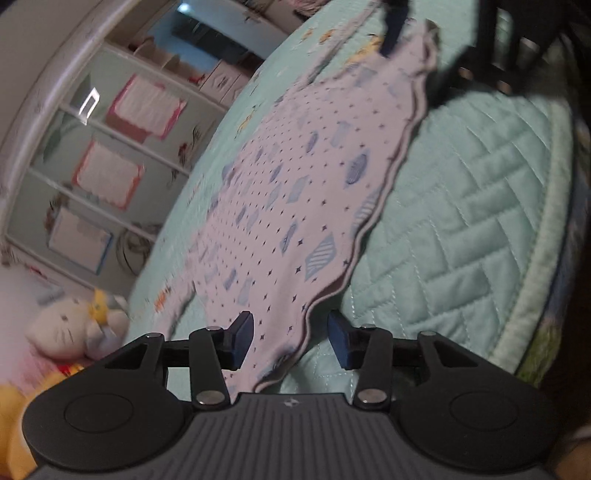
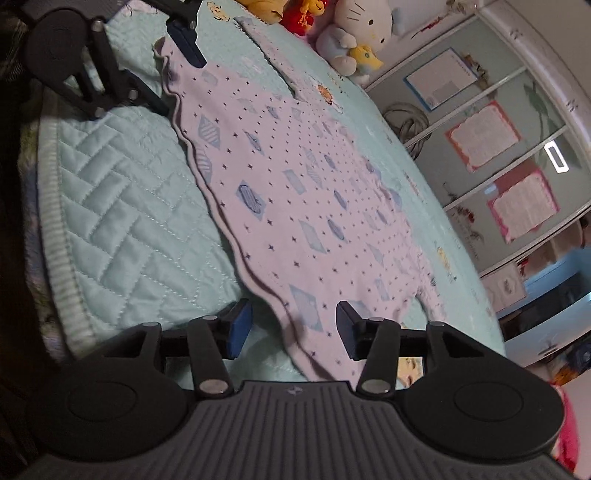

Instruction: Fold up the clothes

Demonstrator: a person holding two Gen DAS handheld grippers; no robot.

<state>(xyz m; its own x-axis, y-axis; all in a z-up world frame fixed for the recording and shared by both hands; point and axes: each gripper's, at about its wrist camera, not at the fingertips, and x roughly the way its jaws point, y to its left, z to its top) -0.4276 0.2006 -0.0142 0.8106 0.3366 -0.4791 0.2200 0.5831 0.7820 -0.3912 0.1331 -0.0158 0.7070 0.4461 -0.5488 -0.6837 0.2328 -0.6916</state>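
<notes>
Blue pads [image 1: 242, 338] on our left gripper [image 1: 290, 339] stand apart, released, with the wavy hem of the pale patterned garment [image 1: 288, 206] lying between them and touching neither pad. Our right gripper [image 2: 291, 330] is likewise released: its pads [image 2: 240, 328] are parted around the opposite hem corner, with no pad pressing on the cloth. From each gripper, the garment runs outward toward 12 o'clock, spread flat on the mint quilted bedspread [image 1: 461, 229]. In the left wrist view, the right gripper appears at 1 o'clock, at the far hem corner. In the right wrist view, the left gripper sits at 11 o'clock. Plush toys [image 2: 354, 33] rest at 12 o'clock beyond the garment, and a glass-fronted cabinet [image 2: 517, 155] stands at 3 o'clock.
</notes>
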